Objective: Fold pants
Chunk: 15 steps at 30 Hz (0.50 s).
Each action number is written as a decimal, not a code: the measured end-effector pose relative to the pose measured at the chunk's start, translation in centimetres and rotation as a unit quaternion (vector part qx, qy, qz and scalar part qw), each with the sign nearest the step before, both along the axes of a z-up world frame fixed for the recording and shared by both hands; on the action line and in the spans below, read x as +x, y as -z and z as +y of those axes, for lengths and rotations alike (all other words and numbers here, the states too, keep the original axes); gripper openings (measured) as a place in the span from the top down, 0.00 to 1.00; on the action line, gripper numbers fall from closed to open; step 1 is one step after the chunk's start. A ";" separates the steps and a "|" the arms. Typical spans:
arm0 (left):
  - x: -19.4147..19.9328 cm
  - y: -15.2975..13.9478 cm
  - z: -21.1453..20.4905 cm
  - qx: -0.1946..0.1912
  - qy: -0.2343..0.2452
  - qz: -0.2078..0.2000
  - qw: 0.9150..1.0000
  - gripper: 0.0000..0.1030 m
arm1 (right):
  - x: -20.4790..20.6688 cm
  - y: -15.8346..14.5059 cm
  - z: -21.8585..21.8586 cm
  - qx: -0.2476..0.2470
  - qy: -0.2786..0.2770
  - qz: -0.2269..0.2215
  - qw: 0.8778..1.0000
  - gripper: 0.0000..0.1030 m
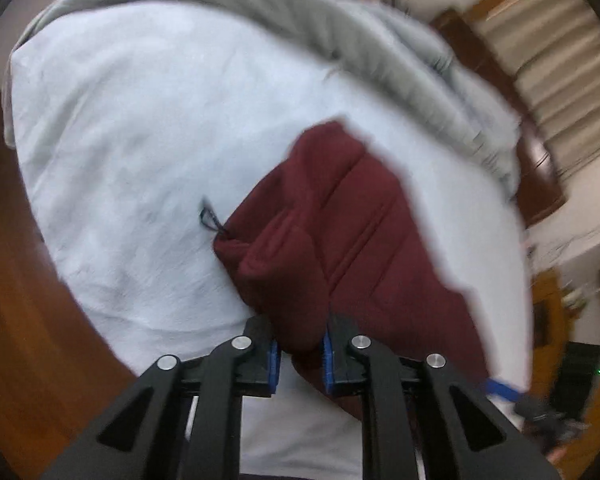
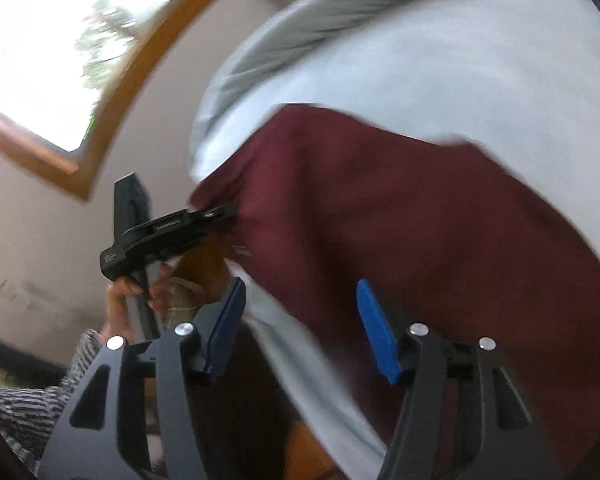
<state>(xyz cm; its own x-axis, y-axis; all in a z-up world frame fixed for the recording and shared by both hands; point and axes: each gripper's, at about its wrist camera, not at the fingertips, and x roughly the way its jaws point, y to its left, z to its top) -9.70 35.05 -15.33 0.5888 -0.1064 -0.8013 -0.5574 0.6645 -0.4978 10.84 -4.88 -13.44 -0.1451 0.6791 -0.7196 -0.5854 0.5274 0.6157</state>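
Left gripper clamps maroon pants; legs extend away.

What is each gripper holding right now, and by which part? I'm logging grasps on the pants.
The left gripper is shut on a bunched edge of the maroon pants near the drawstring. The right gripper is open, holding nothing.

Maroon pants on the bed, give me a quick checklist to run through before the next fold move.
1. Left gripper clamped on maroon pants: ok.
2. Right gripper gripping fabric: not ok, jaws open around the pants, not pinching.
3. Pants resting on white bedsheet: ok.
4. Drawstring tucked in: not ok, it trails onto the sheet.
5. Legs aligned flat: cannot tell, blurred.
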 end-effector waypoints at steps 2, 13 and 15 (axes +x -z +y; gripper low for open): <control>0.1 -0.2 -0.2 0.013 0.001 -0.013 1.000 0.82 | 0.6 0.7 -3.9 -0.048 0.037 -0.013 0.998 0.43; 0.7 -11.6 -11.0 0.162 0.050 -0.080 0.982 0.44 | -2.4 -2.1 -28.9 -0.098 0.286 0.005 0.953 0.43; 3.0 -11.7 -16.0 0.140 0.126 -0.081 0.979 0.44 | -2.9 -2.7 -33.6 -0.115 0.327 0.003 0.938 0.43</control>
<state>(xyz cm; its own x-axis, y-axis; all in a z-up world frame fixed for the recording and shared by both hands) -6.68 19.10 -3.65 0.6945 -0.0541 -0.7175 -0.2875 0.8933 -0.3456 7.99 -38.46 -10.76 0.2432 0.4509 -0.8588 -0.0872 0.8919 0.4437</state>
